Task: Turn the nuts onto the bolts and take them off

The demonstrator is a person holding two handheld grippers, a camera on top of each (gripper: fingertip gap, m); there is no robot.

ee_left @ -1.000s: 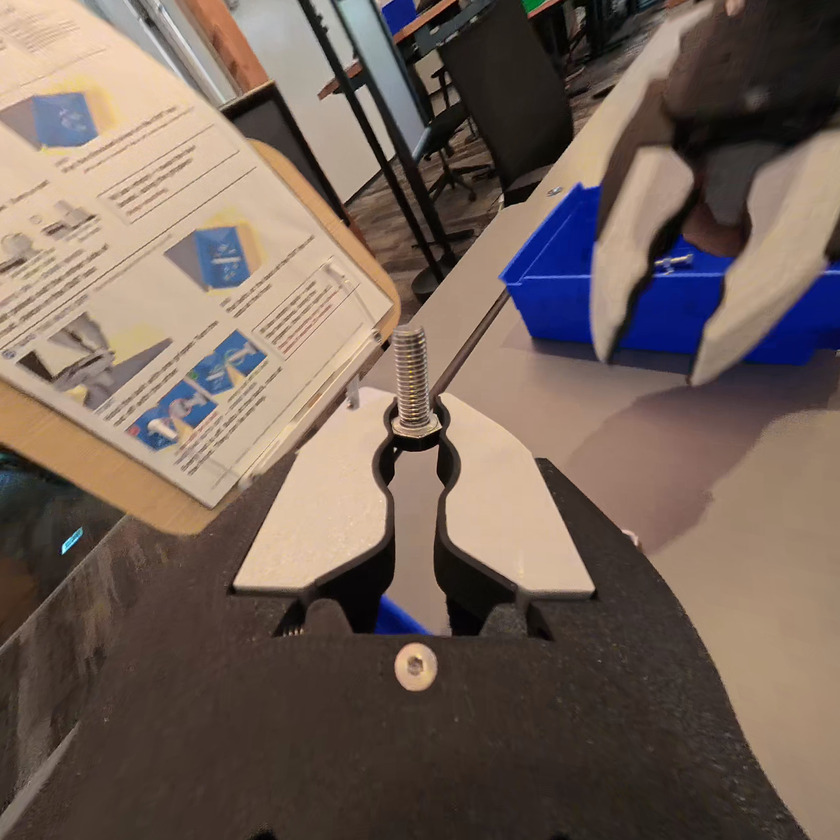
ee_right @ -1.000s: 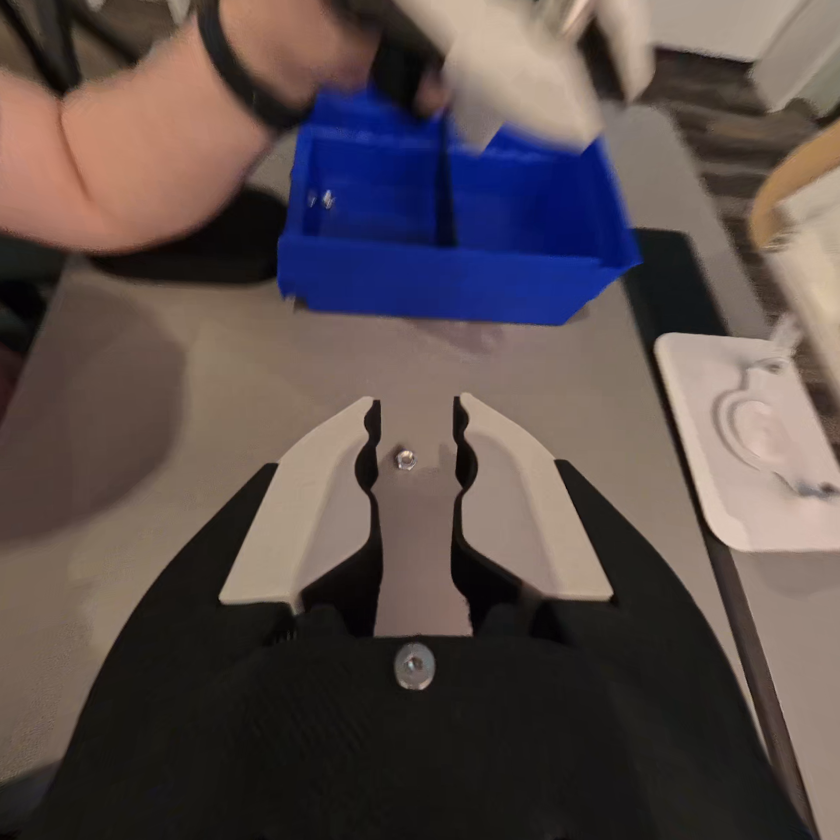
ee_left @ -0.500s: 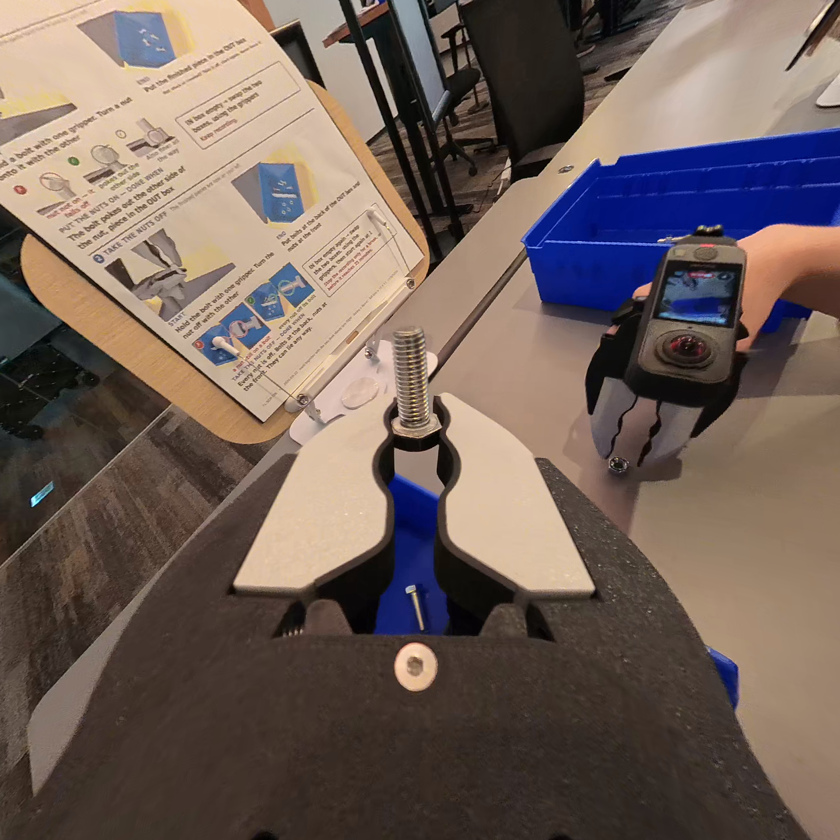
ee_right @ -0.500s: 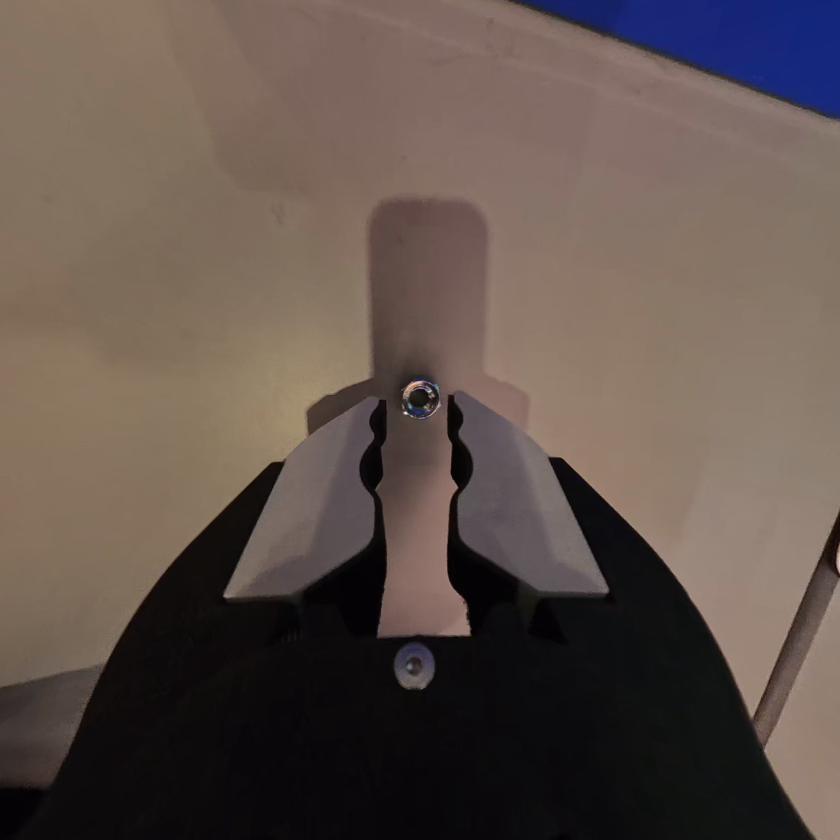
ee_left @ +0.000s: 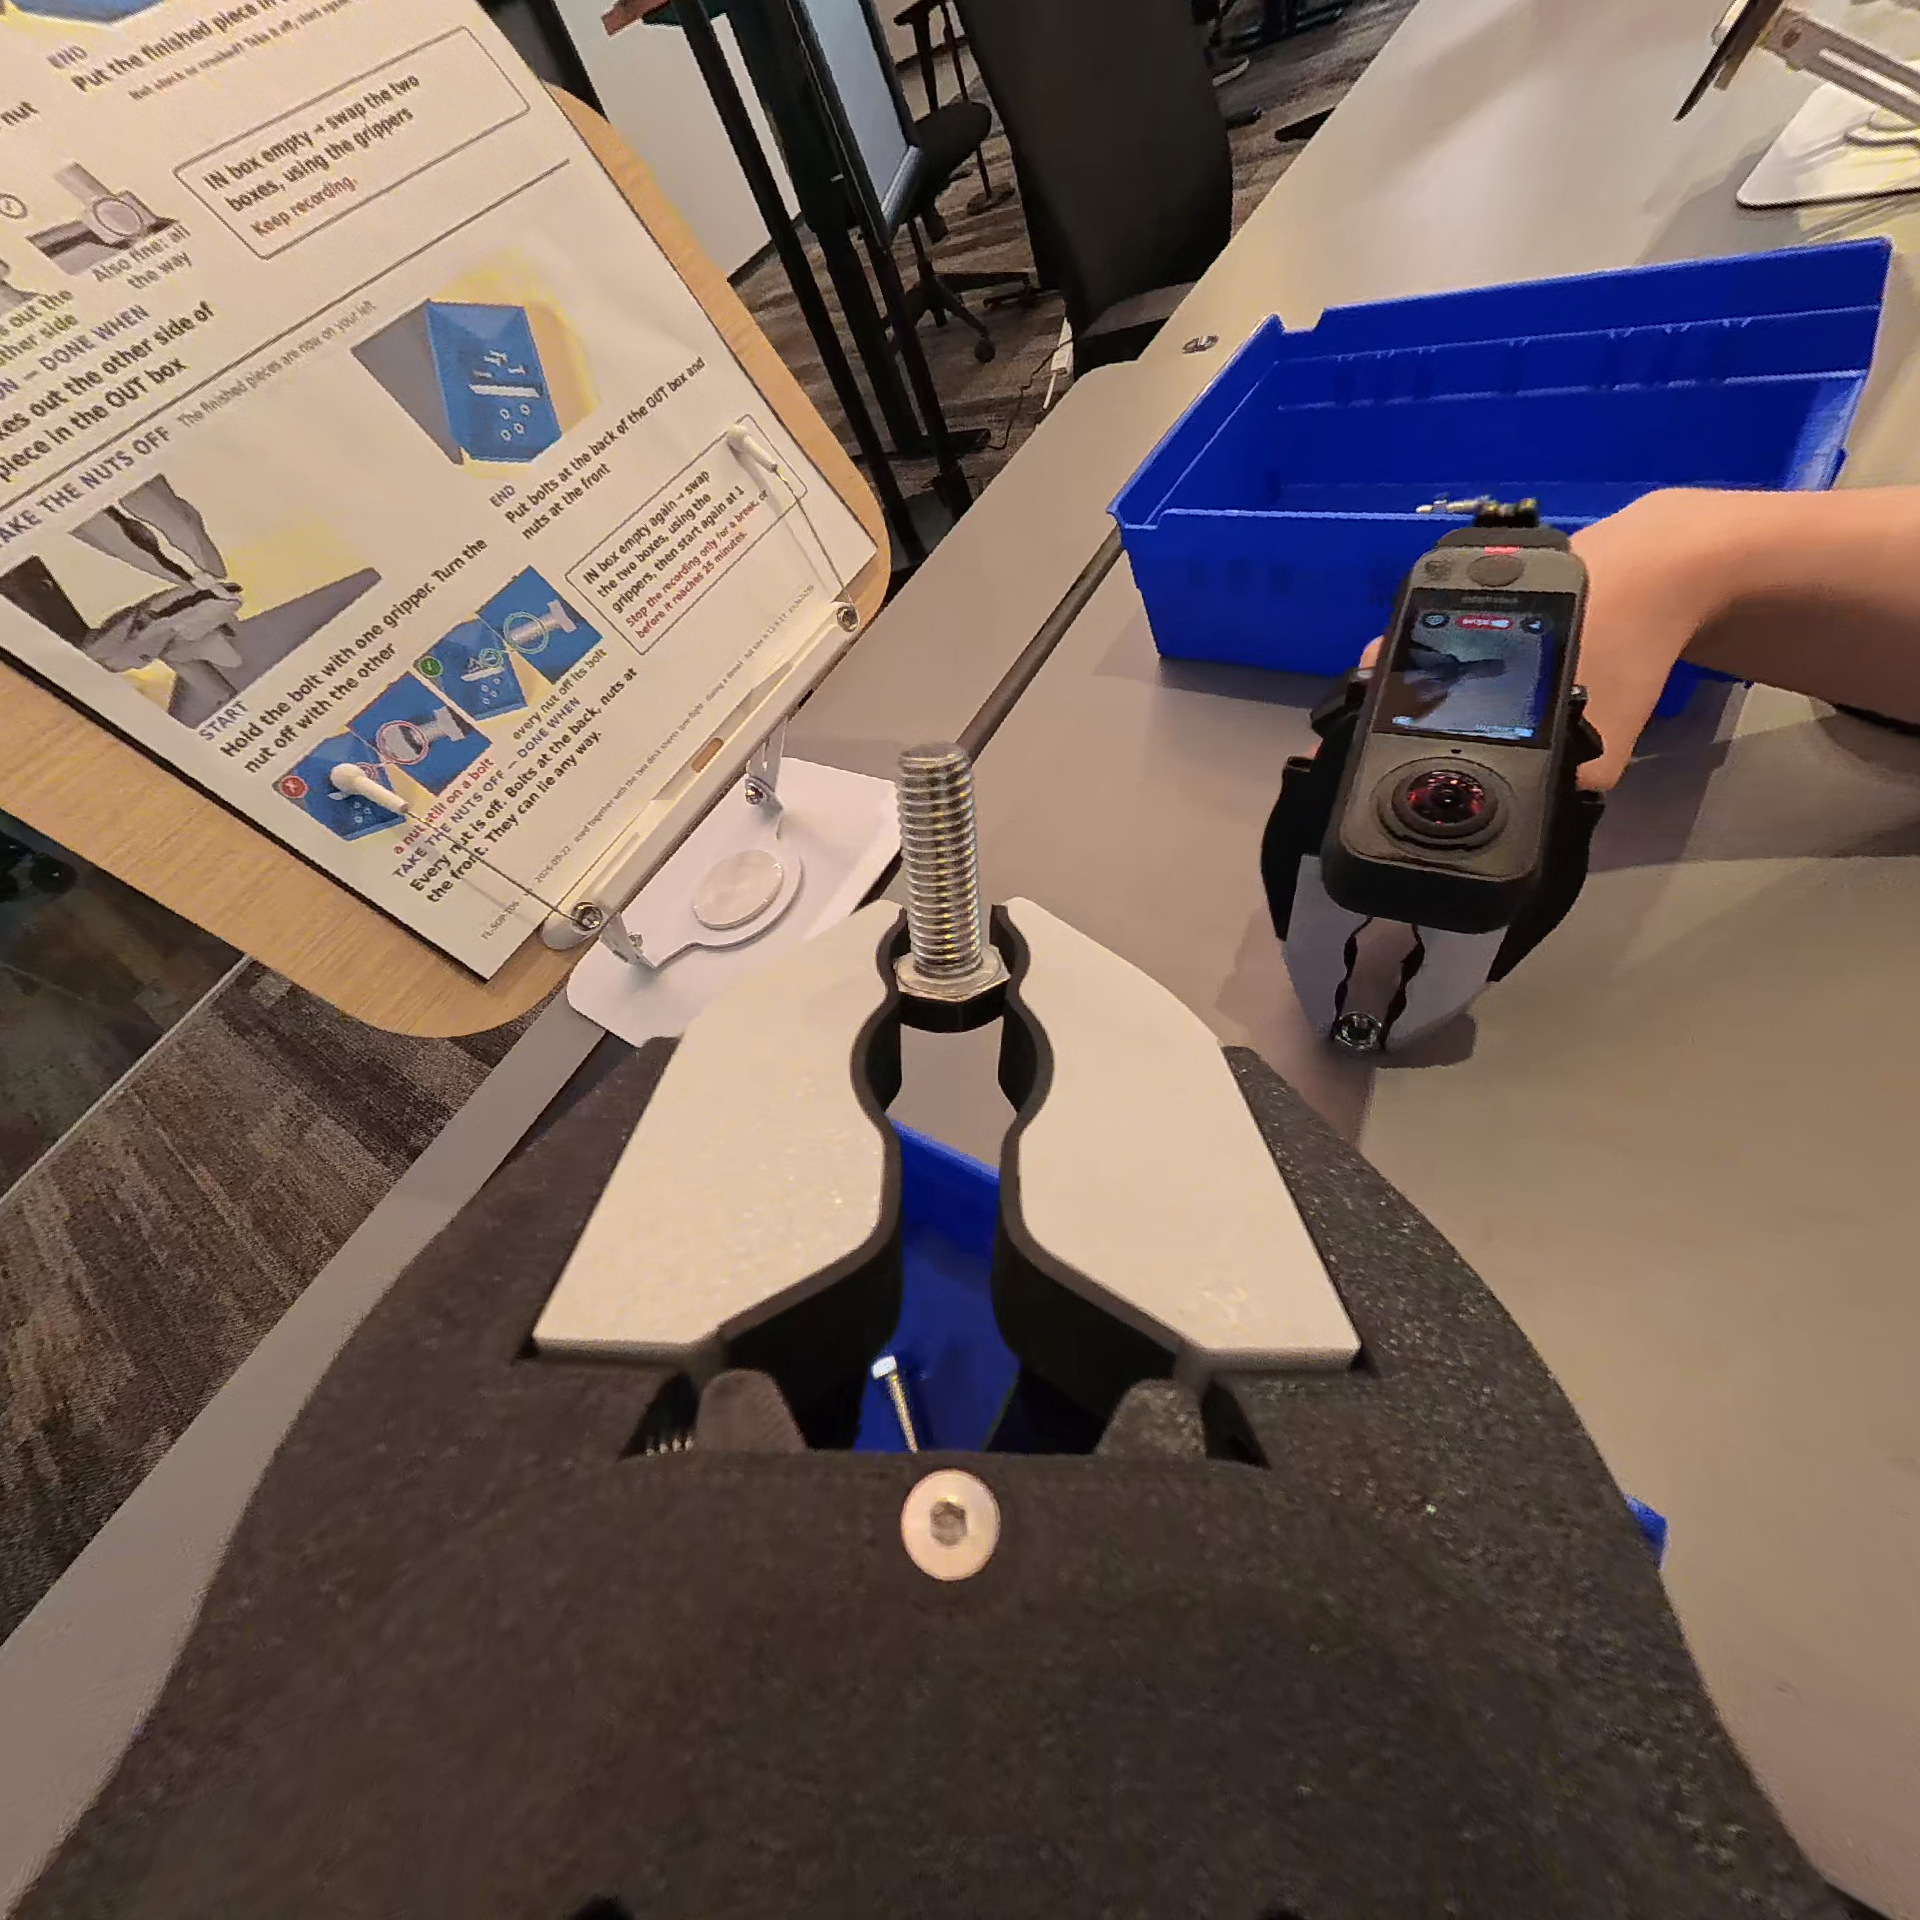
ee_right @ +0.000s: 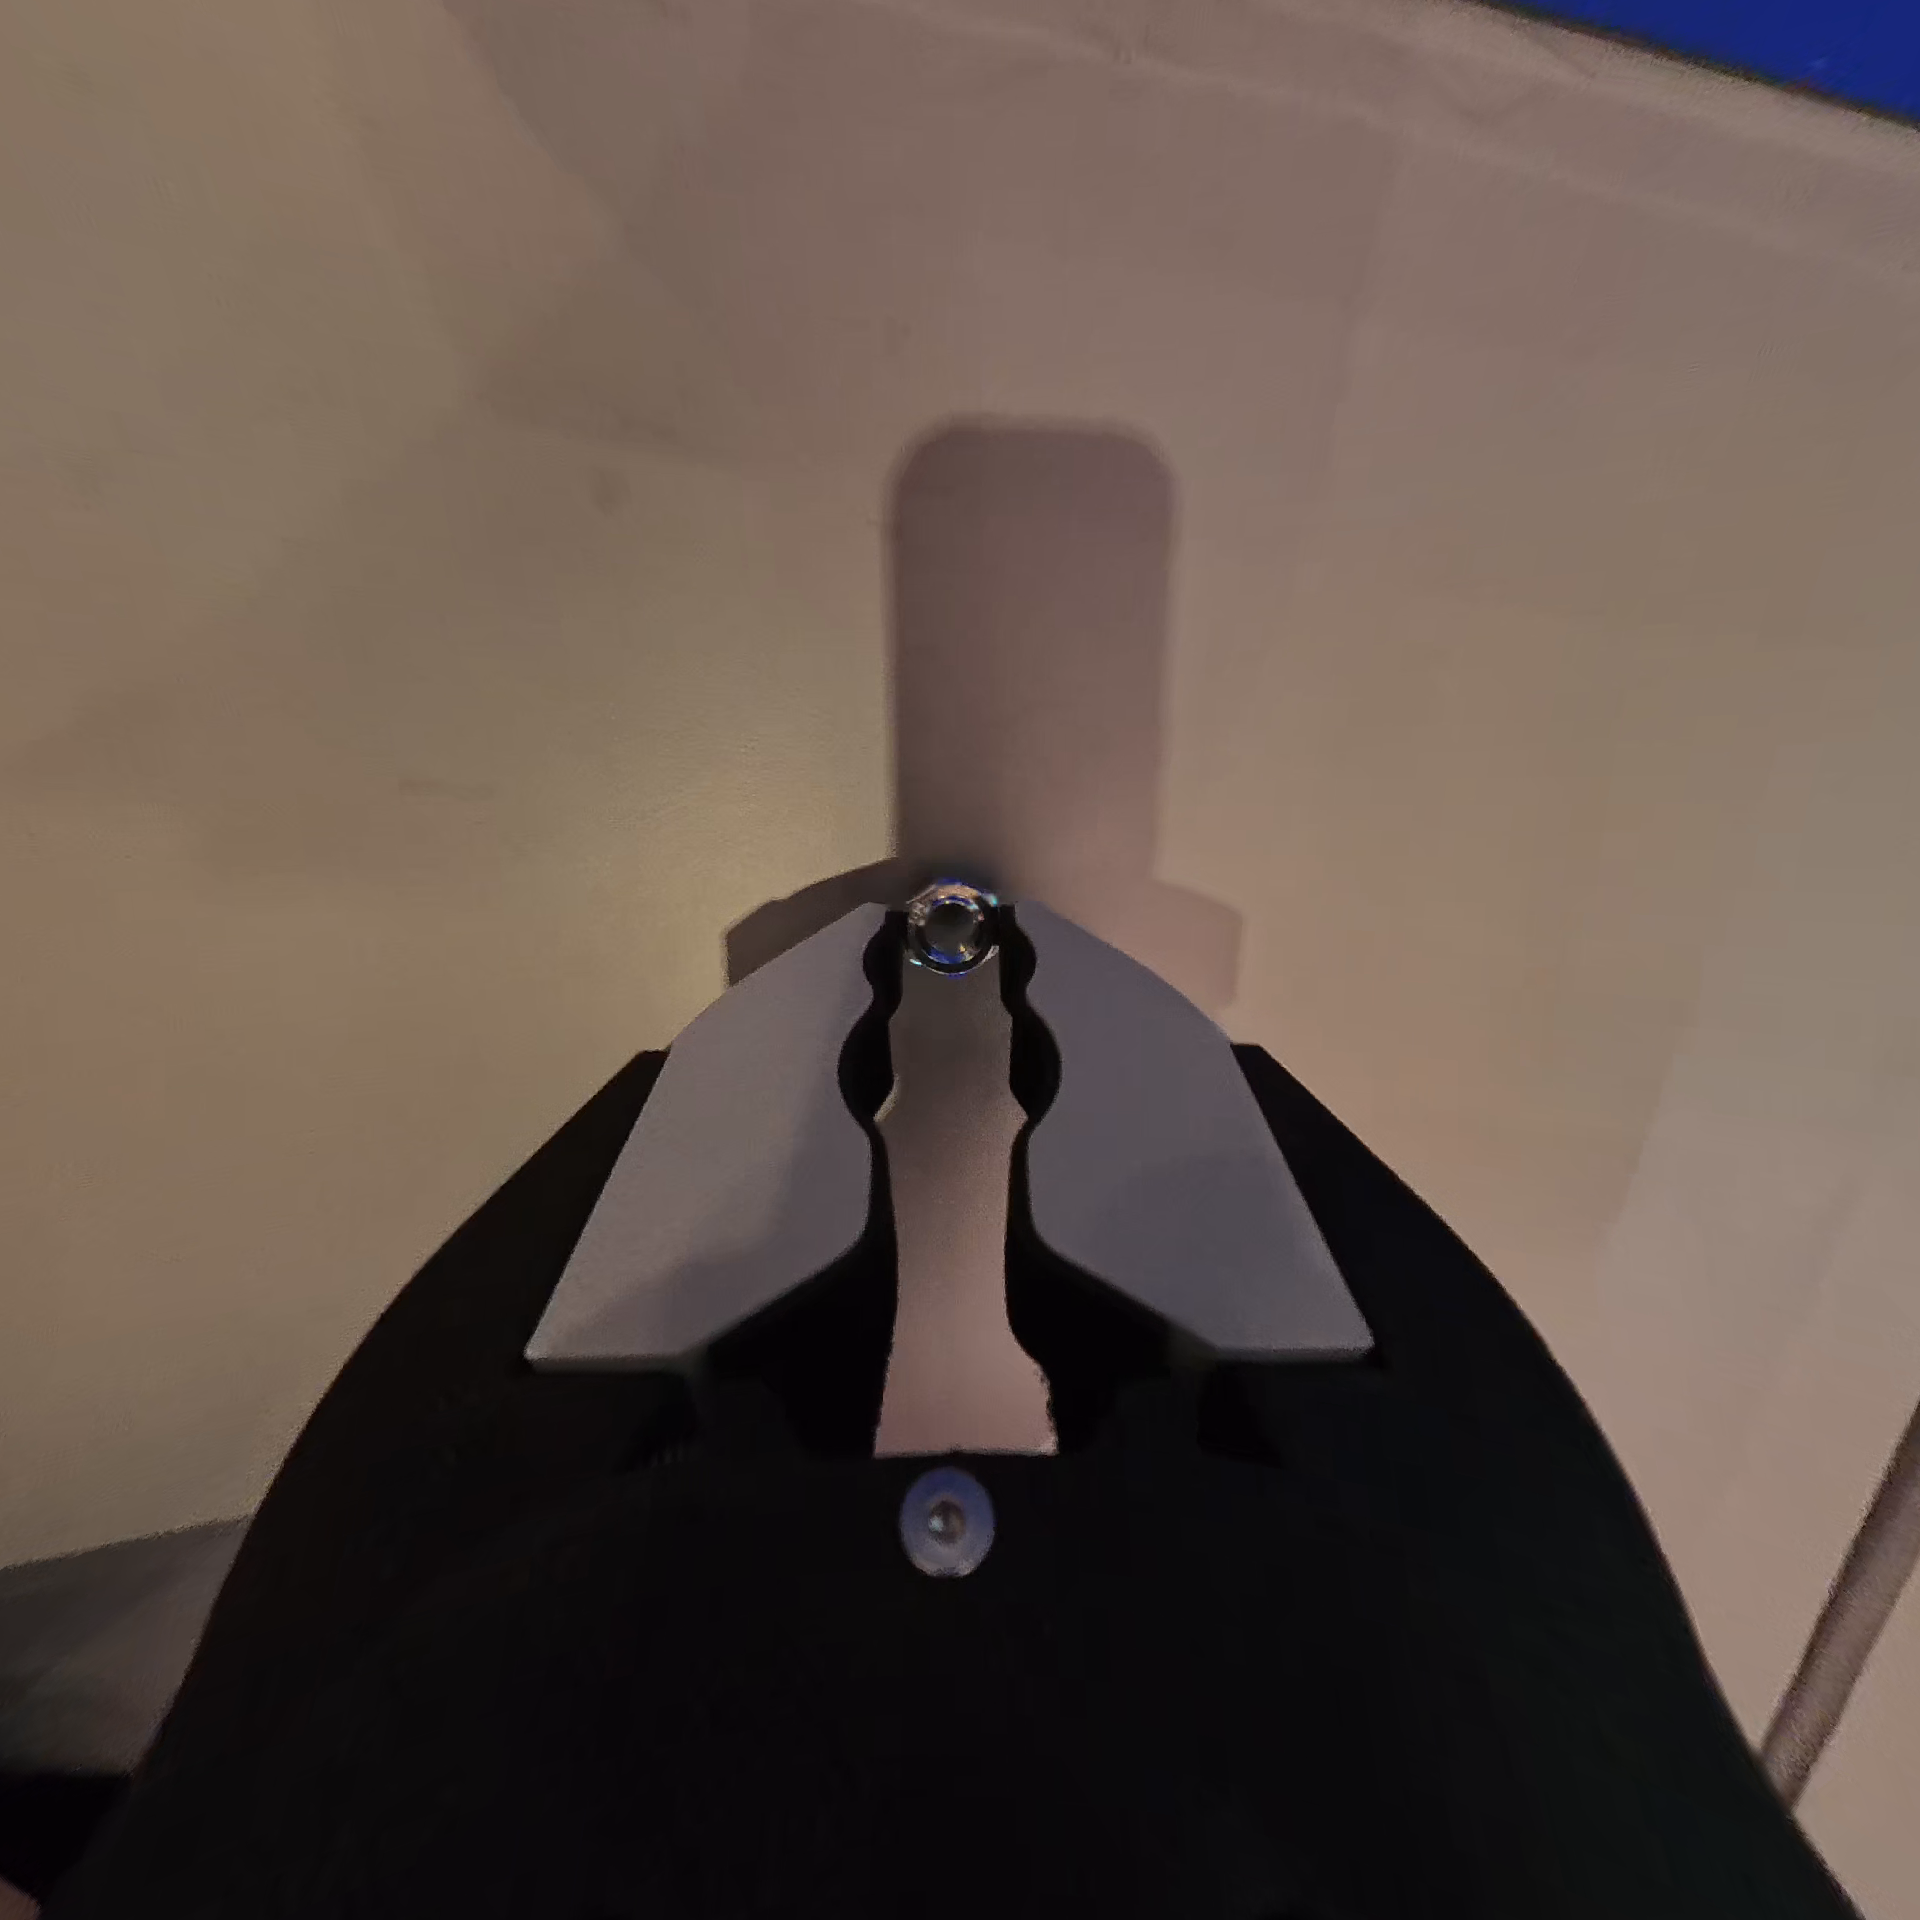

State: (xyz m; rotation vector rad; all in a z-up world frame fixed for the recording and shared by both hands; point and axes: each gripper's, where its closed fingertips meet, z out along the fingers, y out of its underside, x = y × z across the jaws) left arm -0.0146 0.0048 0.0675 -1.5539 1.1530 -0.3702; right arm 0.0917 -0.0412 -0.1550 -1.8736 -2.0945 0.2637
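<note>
Closing since half a second ago, the right gripper [ee_right: 948,914] now pinches the nut [ee_right: 948,935] on the grey table [ee_left: 1558,1195] near the blue bin [ee_left: 1507,416], while the left gripper [ee_left: 943,925] clamps the upright bolt [ee_left: 938,862] nearby.

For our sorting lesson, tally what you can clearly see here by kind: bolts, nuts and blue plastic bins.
Silver threaded steel bolts: 2, one in the left tongs, one thin in the near bin.
Small silver hex nuts: 1, in the right tongs.
Blue plastic bins: 2, far and near.
Total: 5.

instruction sheet [ee_left: 312,436] cropped, bolt head [ee_left: 948,1000] hidden
</note>
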